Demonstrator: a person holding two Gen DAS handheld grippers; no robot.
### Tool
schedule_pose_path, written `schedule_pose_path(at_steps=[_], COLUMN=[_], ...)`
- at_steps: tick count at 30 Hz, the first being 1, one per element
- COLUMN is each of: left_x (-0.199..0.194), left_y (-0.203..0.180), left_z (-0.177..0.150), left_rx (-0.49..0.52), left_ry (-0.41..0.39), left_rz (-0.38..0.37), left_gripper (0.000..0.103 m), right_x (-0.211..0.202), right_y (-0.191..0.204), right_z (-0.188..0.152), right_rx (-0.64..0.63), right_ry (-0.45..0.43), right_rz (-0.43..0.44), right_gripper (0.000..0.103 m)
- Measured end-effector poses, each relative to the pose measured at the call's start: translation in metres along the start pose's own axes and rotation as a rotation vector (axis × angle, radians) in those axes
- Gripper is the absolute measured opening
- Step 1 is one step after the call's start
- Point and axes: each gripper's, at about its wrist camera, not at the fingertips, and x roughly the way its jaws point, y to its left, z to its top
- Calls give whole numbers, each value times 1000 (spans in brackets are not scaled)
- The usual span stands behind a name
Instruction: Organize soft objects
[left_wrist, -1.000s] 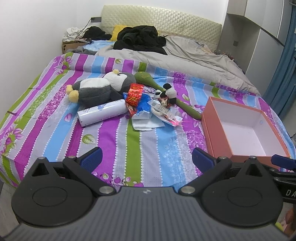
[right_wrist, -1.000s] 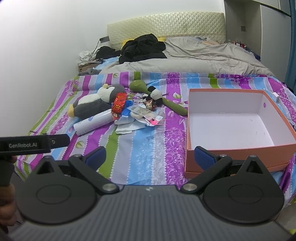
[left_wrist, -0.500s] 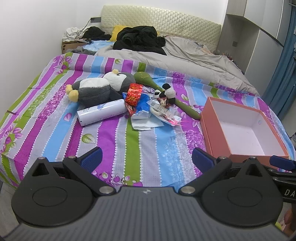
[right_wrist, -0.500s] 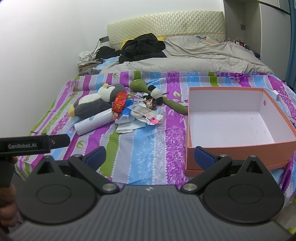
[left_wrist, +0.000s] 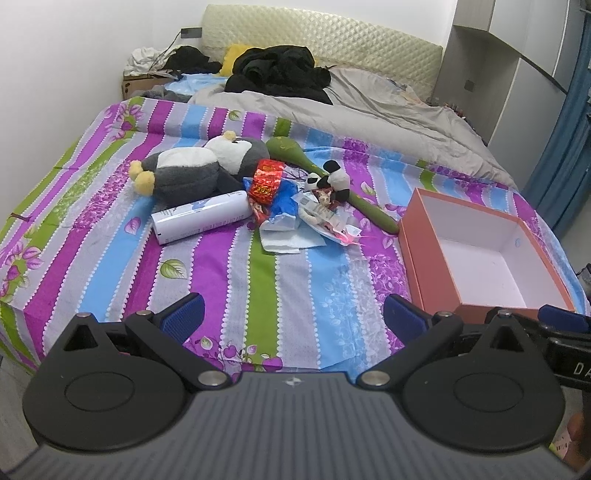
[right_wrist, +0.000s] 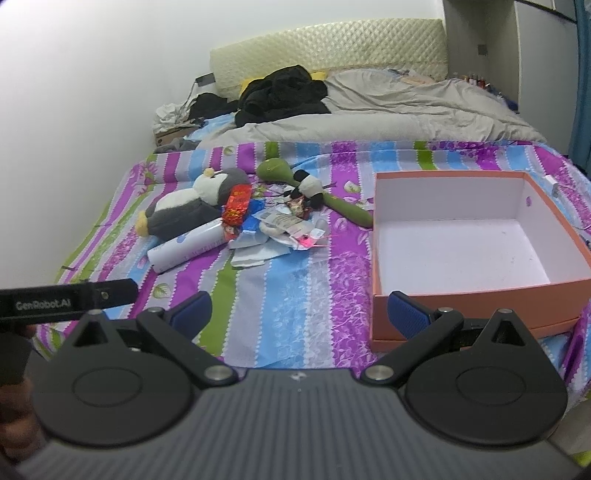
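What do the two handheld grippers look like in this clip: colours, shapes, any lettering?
Both match: the left gripper and right gripper have a ribbed dark grey body, two round black discs, black linkage arms with silver pivot screws, and blue textured fingers. In the right wrist view, a black bar on the left gripper reads GenRobot.AI.

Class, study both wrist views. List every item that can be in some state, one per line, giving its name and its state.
Orange box: open, lidless, nothing inside.
Penguin plush: lying on its side.
White tube: lying flat.
Small panda plush: lying on the green plush stick.
Left claw: open, holding nothing.
Right claw: open, holding nothing.
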Motion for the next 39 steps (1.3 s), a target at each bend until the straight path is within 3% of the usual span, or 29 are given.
schedule_pose_path(at_steps=[22,30,39], left_x=[19,49,91], left_y=[15,34,52], left_z=[1,7,28], left_rx=[-19,-87,-147], left_ry=[38,90,77], left_rz=[-22,-36,-66], left_gripper=[103,103,100], right_x=[23,52,95], right_y=[-3,-5,0], right_z=[2,11,25], right_rx=[37,36,13], right_ry=[45,82,131], right_rz=[32,46,45], right_gripper=[103,100,96])
